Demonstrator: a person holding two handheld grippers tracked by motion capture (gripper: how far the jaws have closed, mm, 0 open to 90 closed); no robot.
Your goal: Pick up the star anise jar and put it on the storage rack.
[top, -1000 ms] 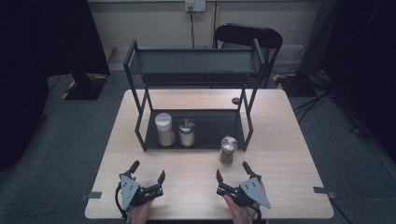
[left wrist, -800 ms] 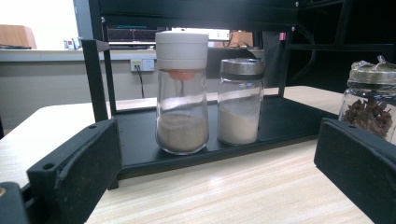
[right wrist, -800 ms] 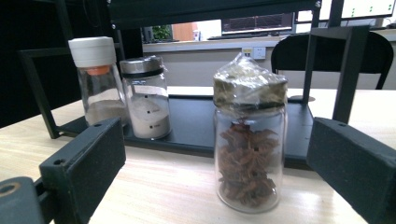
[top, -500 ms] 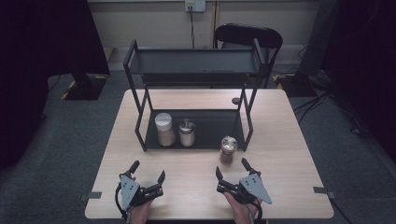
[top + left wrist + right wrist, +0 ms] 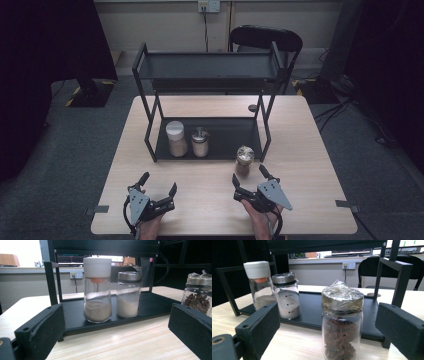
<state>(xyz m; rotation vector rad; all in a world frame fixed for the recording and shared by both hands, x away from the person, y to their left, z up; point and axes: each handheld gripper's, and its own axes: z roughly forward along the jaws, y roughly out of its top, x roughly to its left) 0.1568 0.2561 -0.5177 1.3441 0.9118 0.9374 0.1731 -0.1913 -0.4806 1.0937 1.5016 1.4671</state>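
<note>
A glass jar of star anise (image 5: 244,160) with crinkled film over its lid stands on the table just in front of the black rack's lower shelf (image 5: 225,135). My right gripper (image 5: 248,175) points at this star anise jar (image 5: 342,327). Its jaws stand wide on either side and have just been closing a little; nothing is pressed between them. On the shelf stand a white-lidded jar (image 5: 176,138) of brown powder and a steel-lidded jar (image 5: 200,142) of pale powder. My left gripper (image 5: 159,182) rests open near the front edge, facing the white-lidded jar (image 5: 97,290) and the steel-lidded jar (image 5: 128,295).
The two-tier black rack has a top shelf (image 5: 210,67) with nothing on it. A small dark disc (image 5: 252,107) lies on the table behind the rack. A black chair (image 5: 265,37) stands beyond the table's far edge. Bare wood lies left and right of the rack.
My right gripper has lifted slightly and edged toward the star anise jar. The left gripper and all three jars have kept still.
</note>
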